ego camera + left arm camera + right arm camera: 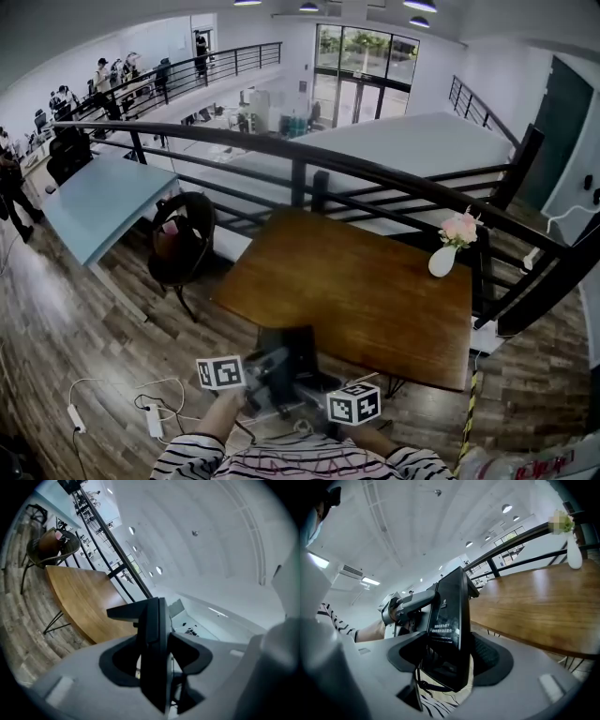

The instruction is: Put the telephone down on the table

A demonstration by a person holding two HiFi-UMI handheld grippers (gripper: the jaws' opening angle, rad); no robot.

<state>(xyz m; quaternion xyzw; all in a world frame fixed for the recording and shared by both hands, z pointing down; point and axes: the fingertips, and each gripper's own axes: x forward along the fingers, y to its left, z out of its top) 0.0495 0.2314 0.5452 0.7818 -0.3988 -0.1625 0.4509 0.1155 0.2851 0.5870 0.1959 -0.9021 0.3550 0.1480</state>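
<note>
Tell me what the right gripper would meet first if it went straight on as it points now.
The telephone is already between the right gripper's jaws. Past it, probably the wooden table's near edge, though the left gripper sits close to that line.

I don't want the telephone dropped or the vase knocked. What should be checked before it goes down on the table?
1. Hold of the left gripper on the telephone: ok.
2. Hold of the right gripper: ok.
3. Landing spot on the wooden table bare: ok.
4. Path clear of the vase of flowers at the far corner: ok.
5. The telephone over the table: not ok, only at the near edge.
6. The cord below it hanging free: cannot tell.
</note>
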